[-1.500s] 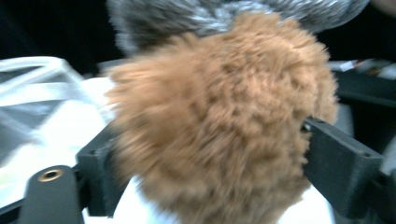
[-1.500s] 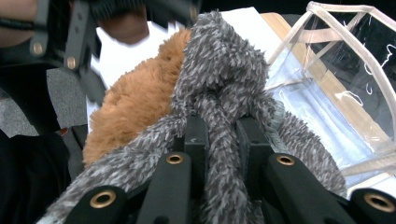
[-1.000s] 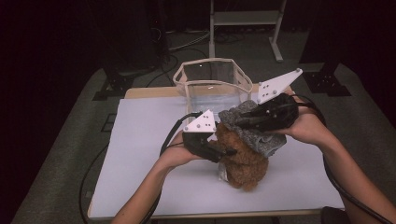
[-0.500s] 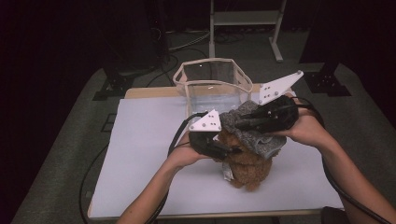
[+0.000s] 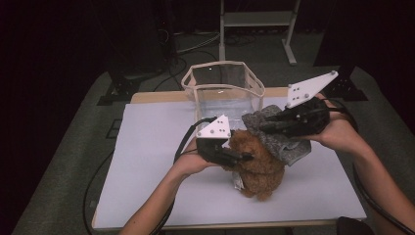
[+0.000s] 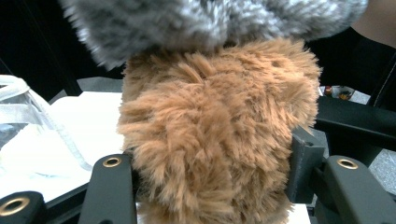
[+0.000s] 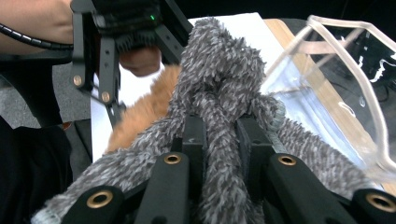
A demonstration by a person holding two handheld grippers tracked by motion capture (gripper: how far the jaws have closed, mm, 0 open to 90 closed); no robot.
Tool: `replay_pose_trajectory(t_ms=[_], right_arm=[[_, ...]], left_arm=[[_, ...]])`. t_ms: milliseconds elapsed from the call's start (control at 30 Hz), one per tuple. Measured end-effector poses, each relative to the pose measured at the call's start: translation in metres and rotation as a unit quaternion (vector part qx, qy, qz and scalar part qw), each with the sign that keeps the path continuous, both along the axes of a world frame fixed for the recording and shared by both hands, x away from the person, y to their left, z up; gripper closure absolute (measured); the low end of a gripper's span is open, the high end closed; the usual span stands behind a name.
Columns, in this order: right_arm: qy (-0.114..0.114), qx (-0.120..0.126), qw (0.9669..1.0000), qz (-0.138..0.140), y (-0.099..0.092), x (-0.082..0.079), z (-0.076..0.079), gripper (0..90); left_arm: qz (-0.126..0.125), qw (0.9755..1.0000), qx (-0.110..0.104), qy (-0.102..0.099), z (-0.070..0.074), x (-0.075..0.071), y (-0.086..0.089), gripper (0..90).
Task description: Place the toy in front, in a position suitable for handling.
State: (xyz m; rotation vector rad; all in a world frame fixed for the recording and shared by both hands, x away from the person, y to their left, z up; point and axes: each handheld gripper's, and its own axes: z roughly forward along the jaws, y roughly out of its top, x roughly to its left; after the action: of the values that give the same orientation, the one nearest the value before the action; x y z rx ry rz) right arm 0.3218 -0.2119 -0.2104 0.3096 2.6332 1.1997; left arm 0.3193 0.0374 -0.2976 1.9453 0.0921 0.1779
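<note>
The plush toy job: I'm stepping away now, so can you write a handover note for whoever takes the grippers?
Left gripper: jaws have just been closing around the brown plush toy, which stands on the white table.
Right gripper: shut on the grey fuzzy cloth, draped over the toy's top.
Clear bag: open, behind them.
Done: both things gripped.
Left: probably separating cloth from toy, then bagging.

Plush toy (image 5: 259,166): ginger-brown, shaggy pile, uniform. Fleece cloth (image 5: 281,137): mottled grey, white flecks. Bin (image 5: 222,93): clear walls, cream rim tape. Surface (image 5: 147,161): white top, pale wood edge. Left claw (image 5: 247,157), right claw (image 5: 264,125): black, brass rivets; top plates white, dark dots.
</note>
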Motion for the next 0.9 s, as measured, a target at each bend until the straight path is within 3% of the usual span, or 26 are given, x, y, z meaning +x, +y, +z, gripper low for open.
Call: replay_pose_trajectory(t_ms=[167,367,467,567,667,800,900], right_arm=[[0.013,0.021,0.9997,-0.007,-0.015,0.000,-0.001,75.5],[0.016,0.025,0.9995,0.011,0.000,0.002,-0.003,75.5],[0.021,0.030,0.9988,0.032,0.018,0.006,-0.003,75.4],[0.017,0.028,0.9989,0.034,0.020,0.006,-0.001,75.4],[0.016,0.034,0.9988,0.030,0.014,0.005,0.000,75.4],[0.020,0.057,0.9981,0.009,-0.015,0.003,-0.004,75.4],[0.025,0.065,0.9975,0.003,-0.024,0.003,-0.005,75.3]], left_arm=[[-0.003,1.0000,0.001,-0.002,0.002,0.000,0.000,42.5],[0.001,1.0000,0.000,0.003,0.002,0.002,0.000,42.4],[0.003,1.0000,0.004,0.001,0.003,0.002,0.002,42.3],[0.004,1.0000,-0.002,0.003,0.003,0.002,0.006,42.3],[0.010,0.9999,-0.003,0.002,0.004,0.002,0.007,41.4],[0.007,1.0000,-0.005,0.000,0.004,0.000,0.004,41.3],[0.003,1.0000,-0.002,-0.001,0.005,0.000,0.000,41.3]])
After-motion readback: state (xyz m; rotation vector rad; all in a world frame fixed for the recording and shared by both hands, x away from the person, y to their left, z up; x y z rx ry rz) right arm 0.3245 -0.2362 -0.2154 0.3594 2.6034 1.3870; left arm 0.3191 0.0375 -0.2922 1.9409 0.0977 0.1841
